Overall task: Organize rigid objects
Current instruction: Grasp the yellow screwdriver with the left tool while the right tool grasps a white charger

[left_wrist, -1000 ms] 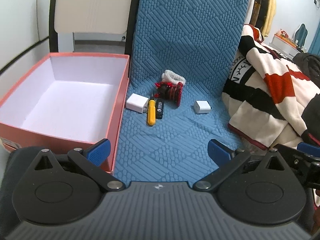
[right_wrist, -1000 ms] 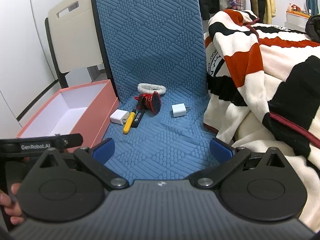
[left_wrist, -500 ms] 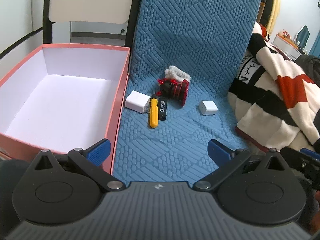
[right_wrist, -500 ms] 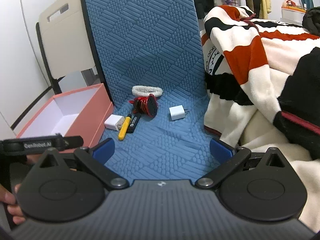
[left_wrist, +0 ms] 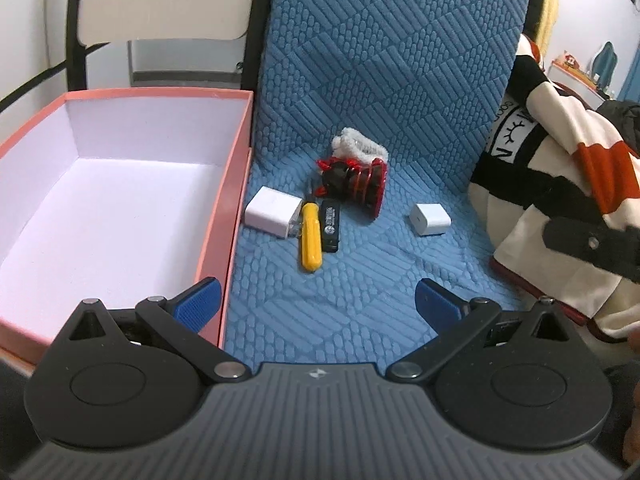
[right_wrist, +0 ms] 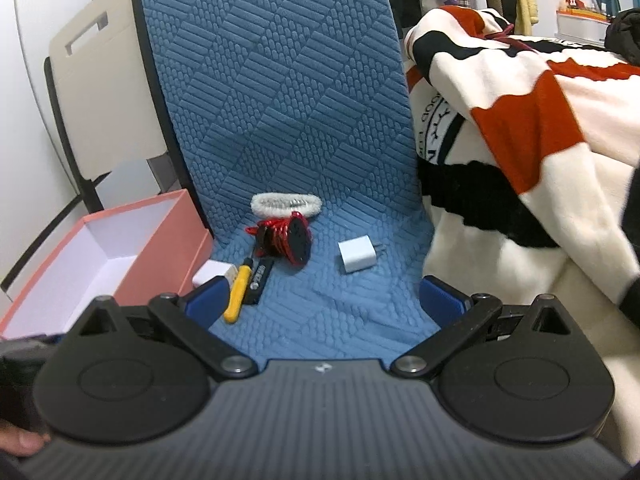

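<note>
Blue quilted matting [left_wrist: 384, 80] is seen draped over a chair back and spread flat as the work surface, with a cream chair [right_wrist: 108, 92] standing behind it. To the right, a striped blanket [right_wrist: 520, 128] in white, black and red is heaped against the mat's edge. To the left, an open pink box [left_wrist: 236, 184] with a white, empty interior is set touching the mat.

Both grippers are held low over the near end of the mat: the left gripper [left_wrist: 318, 306] and the right gripper [right_wrist: 326, 298] are each spread wide, with nothing between the blue pads.

Near the fold of the mat, a small cluster is laid out. A white fluffy band [right_wrist: 286, 204] is placed furthest back, and a red-and-black spool [left_wrist: 358, 186] is set just in front of it. A white charger [left_wrist: 272, 216] lies just beside the box wall, with a yellow-handled screwdriver [left_wrist: 310, 240] and a black USB stick [left_wrist: 331, 226] side by side next to it. A second white charger [left_wrist: 430, 219] is set apart to the right.
</note>
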`<action>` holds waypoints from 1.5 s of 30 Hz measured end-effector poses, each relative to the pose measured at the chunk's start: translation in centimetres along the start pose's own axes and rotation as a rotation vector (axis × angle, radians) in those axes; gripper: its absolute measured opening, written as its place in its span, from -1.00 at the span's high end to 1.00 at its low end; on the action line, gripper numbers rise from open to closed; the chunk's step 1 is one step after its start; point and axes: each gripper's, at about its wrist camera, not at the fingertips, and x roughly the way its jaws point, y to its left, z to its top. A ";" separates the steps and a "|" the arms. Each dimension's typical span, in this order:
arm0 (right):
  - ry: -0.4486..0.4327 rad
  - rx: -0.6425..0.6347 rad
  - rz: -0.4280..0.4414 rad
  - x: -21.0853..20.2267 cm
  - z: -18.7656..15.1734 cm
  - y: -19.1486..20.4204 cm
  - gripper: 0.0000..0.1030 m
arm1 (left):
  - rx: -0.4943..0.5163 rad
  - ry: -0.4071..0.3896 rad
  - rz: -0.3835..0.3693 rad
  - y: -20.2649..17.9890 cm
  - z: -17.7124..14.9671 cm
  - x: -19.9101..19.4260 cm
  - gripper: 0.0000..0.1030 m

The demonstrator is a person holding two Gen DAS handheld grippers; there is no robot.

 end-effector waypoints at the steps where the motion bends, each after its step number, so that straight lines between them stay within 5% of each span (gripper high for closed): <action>1: 0.000 0.000 -0.001 0.4 0.1 0.1 -1.00 | 0.008 -0.001 0.001 -0.1 0.1 0.3 -1.00; 8: 0.022 0.024 0.023 2.8 0.4 -0.2 -0.95 | 0.065 0.009 -0.022 -1.2 0.3 2.5 -0.99; 15: 0.034 0.069 0.012 4.8 1.0 -1.0 -0.87 | 0.128 -0.010 -0.009 -2.2 0.5 4.1 -0.73; 21: 0.064 0.087 0.012 7.3 1.6 -1.6 -0.55 | 0.184 -0.042 0.002 -3.2 1.0 5.6 -0.54; 35: 0.175 0.018 0.055 14.7 2.4 -2.5 -0.32 | 0.218 0.033 0.060 -3.8 1.7 11.9 -0.18; 45: 0.251 -0.071 -0.006 19.6 2.1 -2.7 -0.19 | 0.244 0.085 0.118 -2.5 1.0 15.3 -0.10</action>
